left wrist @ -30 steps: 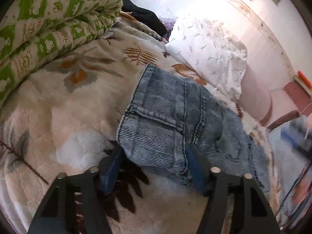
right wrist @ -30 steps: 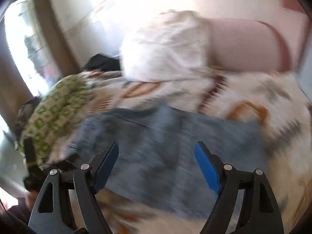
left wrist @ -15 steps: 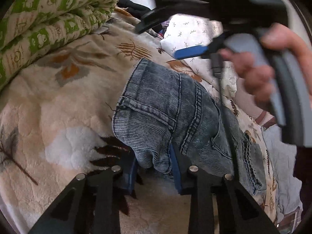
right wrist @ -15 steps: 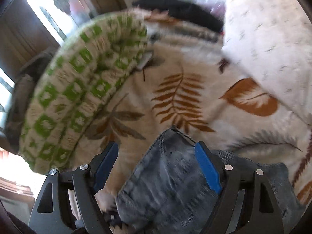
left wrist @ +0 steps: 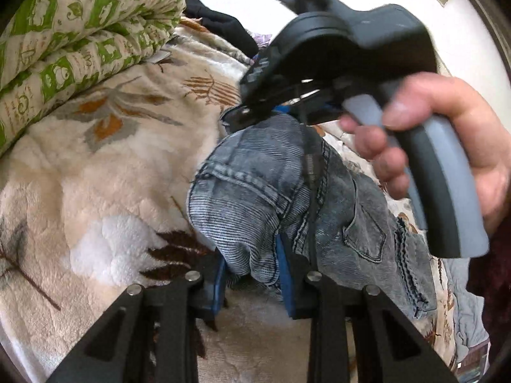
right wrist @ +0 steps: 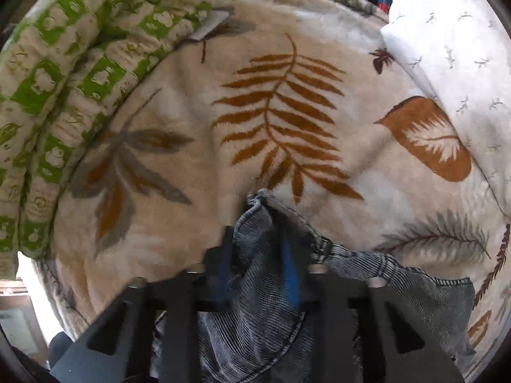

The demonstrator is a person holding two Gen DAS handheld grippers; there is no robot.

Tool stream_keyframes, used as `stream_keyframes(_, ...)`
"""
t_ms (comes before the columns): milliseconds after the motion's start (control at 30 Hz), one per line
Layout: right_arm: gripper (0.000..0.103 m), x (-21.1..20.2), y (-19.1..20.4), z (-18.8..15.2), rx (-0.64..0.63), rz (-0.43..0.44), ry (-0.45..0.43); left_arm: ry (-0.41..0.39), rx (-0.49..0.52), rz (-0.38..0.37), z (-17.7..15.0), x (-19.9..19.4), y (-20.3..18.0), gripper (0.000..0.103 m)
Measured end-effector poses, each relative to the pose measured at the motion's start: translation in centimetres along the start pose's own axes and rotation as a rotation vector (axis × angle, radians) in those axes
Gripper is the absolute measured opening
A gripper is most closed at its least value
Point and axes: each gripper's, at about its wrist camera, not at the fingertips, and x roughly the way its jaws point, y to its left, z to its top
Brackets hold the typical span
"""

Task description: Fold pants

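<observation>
Our right gripper (right wrist: pixel 258 265) has swung across the bed and dropped down onto the far corner of the pants (left wrist: pixel 287 191). A moment ago its blue pads were wide apart and held nothing. Now its jaws have just been closing, and they are clenched on a bunch of the gray-blue denim. Our right hand (left wrist: pixel 447 146) squeezes the handle.

Our left gripper (left wrist: pixel 252 274) sits in the same spot. Its jaws have just been closing too, and they pinch the near corner of the waistband.

The pants lie on the fluffy leaf blanket (right wrist: pixel 271 111), near the green quilt (right wrist: pixel 64 73) and the white pillow (right wrist: pixel 447 38). They are bunched up between our two grippers.

So now we hold both top corners. We think this means we are ready to lift the pants and start a fold. No fold looks finished yet.
</observation>
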Motion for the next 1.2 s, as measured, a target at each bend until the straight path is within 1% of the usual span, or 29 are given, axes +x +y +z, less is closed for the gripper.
stream_keyframes(33, 0.011, -0.8, -0.1, -0.3, 0.001, -0.001, -0.018, -0.004, 0.005, -0.004, 0.0, -0.1, -0.1, 0.029)
stream_keyframes(133, 0.010, -3.4, -0.9, -1.5, 0.024, 0.005, -0.075, -0.029, 0.031, -0.034, -0.1, -1.0, -0.7, 0.028)
stream_keyframes(267, 0.009, -7.6, -3.1, -4.4, 0.072, 0.009, -0.154, -0.070, 0.114, -0.090, -0.5, -2.4, -2.7, 0.027)
stream_keyframes(367, 0.009, -10.7, -5.1, -7.1, 0.123, 0.019, -0.215, -0.105, 0.241, -0.141, -1.5, -3.7, -5.6, 0.026)
stream_keyframes(467, 0.009, -12.9, -7.5, -9.7, 0.179, 0.032, -0.274, -0.107, 0.339, -0.205, -2.7, -4.5, -8.9, 0.025)
stream_keyframes(533, 0.009, -14.4, -9.2, -11.7, 0.220, 0.034, -0.318, -0.115, 0.405, -0.214, -3.7, -4.9, -11.2, 0.025)
stream_keyframes(600, 0.009, -15.9, -11.5, -14.2, 0.269, 0.032, -0.362, -0.098, 0.451, -0.240, -4.5, -4.6, -13.5, 0.024)
stream_keyframes(700, 0.009, -17.1, -14.2, -17.1, 0.326, 0.021, -0.401, -0.051, 0.462, -0.288, -5.6, -3.6, -16.6, 0.023)
stream_keyframes(767, 0.009, -18.0, -17.1, -19.6, 0.380, 0.019, -0.426, -0.024, 0.473, -0.317, -6.3, -3.1, -18.7, 0.021)
stream_keyframes(833, 0.009, -18.7, -19.5, -21.6, 0.423, 0.026, -0.442, -0.001, 0.512, -0.347, -7.0, -2.3, -21.7, 0.021)
stream_keyframes(867, 0.009, -19.0, -21.3, -23.1, 0.458, 0.029, -0.456, 0.008, 0.539, -0.357, -7.6, -2.1, -23.1, 0.021)
stream_keyframes(967, 0.009, -19.3, -24.9, -26.3, 0.529, 0.042, -0.486, 0.036, 0.614, -0.375, -9.1, -0.8, -27.1, 0.021)
stream_keyframes(1067, 0.009, -19.1, -28.3, -29.4, 0.593, 0.050, -0.519, 0.073, 0.653, -0.387, -10.4, 0.9, -30.2, 0.021)
stream_keyframes(1100, 0.009, -18.9, -29.2, -30.1, 0.612, 0.047, -0.527, 0.088, 0.658, -0.392, -10.7, 1.5, -30.9, 0.021)
stream_keyframes(1200, 0.009, -17.3, -32.3, -32.5, 0.680, 0.079, -0.532, 0.132, 0.686, -0.387, -12.2, 3.4, -32.6, 0.021)
